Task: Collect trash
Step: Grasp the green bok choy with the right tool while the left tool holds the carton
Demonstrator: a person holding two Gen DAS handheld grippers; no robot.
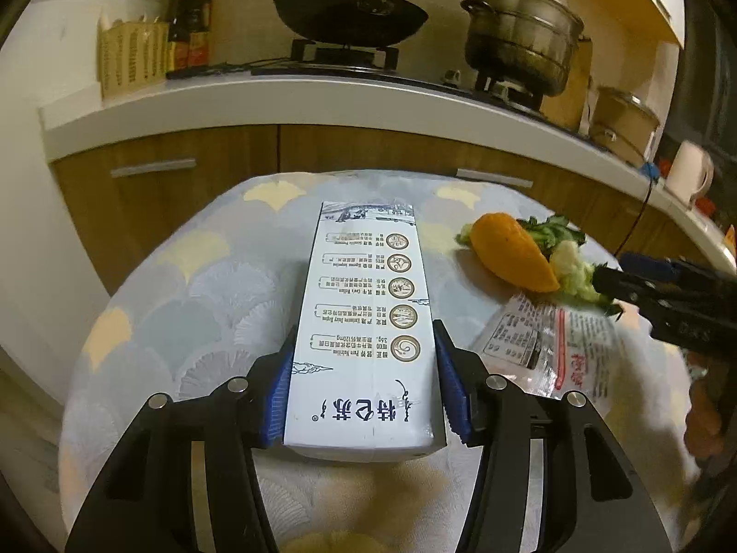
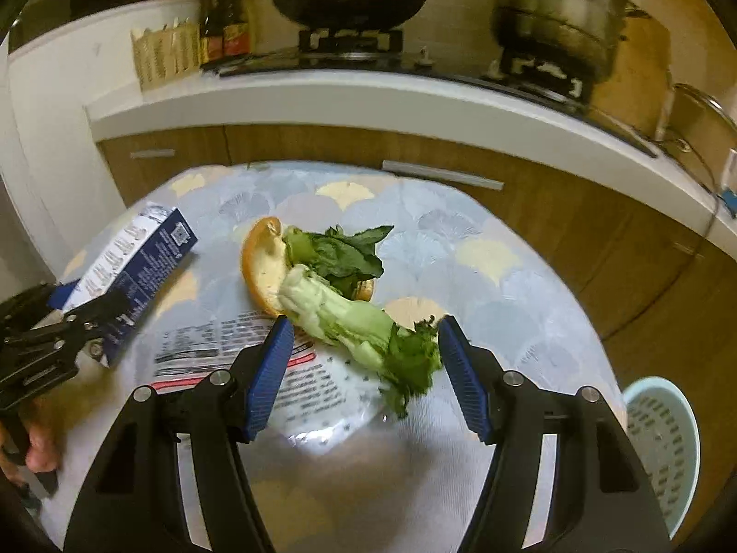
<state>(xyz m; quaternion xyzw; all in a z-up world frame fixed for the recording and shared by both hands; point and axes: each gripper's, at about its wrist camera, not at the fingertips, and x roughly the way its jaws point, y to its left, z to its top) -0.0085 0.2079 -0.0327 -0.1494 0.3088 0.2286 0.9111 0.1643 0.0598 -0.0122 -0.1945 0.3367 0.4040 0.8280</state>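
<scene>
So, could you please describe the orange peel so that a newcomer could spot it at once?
Start at the round table with the fan-patterned cloth, in front of the stove counter. Near its middle lies a heap of scraps: the orange peel is the curved piece, orange outside and pale inside, against the green vegetable leaves.

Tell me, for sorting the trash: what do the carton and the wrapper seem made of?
Carton: looks like coated paperboard, matte with a slight sheen; sharp folded edges and flat printed faces. Wrapper: seems thin clear plastic film, glossy; it crinkles, glares, and the tablecloth shows through.
</scene>
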